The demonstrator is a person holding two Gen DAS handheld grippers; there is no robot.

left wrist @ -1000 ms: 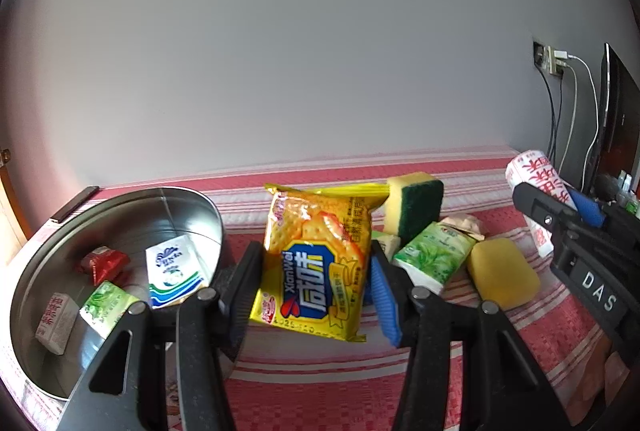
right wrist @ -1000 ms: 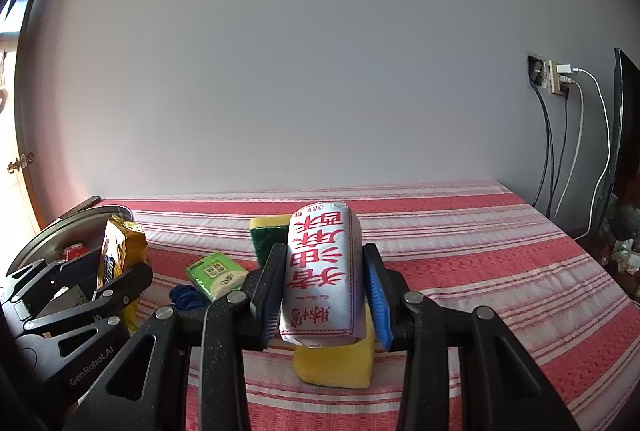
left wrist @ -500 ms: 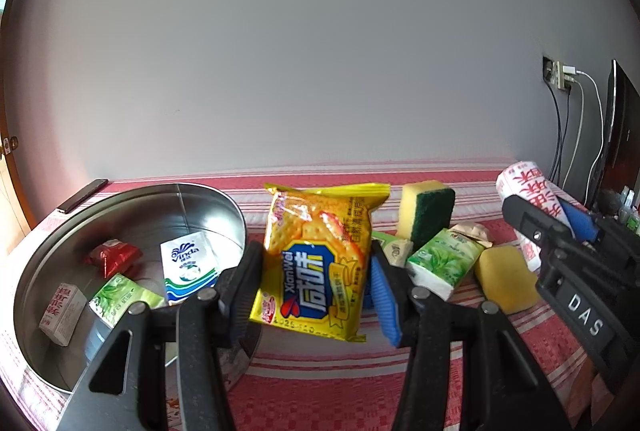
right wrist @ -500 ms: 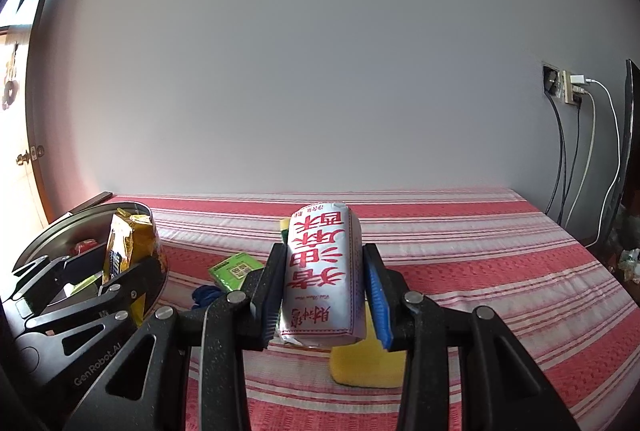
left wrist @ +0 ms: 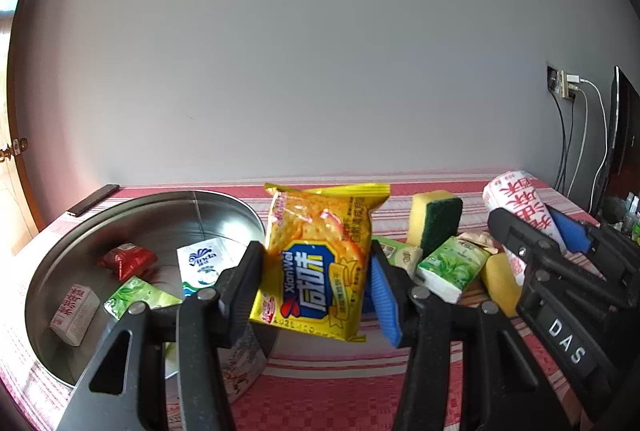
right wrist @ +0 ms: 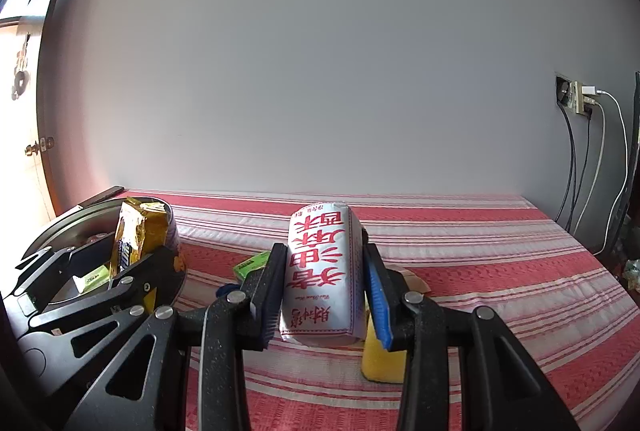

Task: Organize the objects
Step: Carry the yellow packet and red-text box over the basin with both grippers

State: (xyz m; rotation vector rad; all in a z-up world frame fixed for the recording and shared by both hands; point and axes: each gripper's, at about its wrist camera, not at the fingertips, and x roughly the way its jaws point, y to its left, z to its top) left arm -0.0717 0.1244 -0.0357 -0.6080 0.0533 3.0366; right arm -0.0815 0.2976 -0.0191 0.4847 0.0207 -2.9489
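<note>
A: Left gripper (left wrist: 318, 281) status?

B: Jaws pinching the yellow cracker bag (left wrist: 320, 263) by its side edges. Bag upright, label facing the camera, off the cloth.

A: Where relative to the tin?

B: Just beside the right rim of the round metal tin (left wrist: 224, 201). In the right wrist view the bag (right wrist: 138, 235) sits in front of that rim, so I can't tell whether it's over the tin or short of it.

A: Right gripper (right wrist: 320, 295)?

B: Jaws clamped on the white paper-wrapped roll with red characters (right wrist: 322, 271), one pad on each long side. Roll held above the red striped cloth (right wrist: 500, 271). Yellow sponge (right wrist: 380, 359) below and behind it on the cloth.

A: Tin contents?

B: White box with red print (left wrist: 74, 313) nearest, green tissue pack (left wrist: 138, 295), blue-white Vinda pack (left wrist: 202, 265), red wrapper (left wrist: 126, 259) furthest back.

A: What's outside the tin?

B: Behind the left gripper's right finger: second green tissue pack (left wrist: 454, 269), small beige packets partly hidden behind it, then a yellow-green scouring sponge (left wrist: 434, 217) standing on edge. Right gripper with the roll (left wrist: 520, 207) at the right of the left wrist view.

A: Background?

B: Dark flat object (left wrist: 94, 199) at the far-left table corner, grey wall, socket with cables (left wrist: 568, 87) plugged in at right.
</note>
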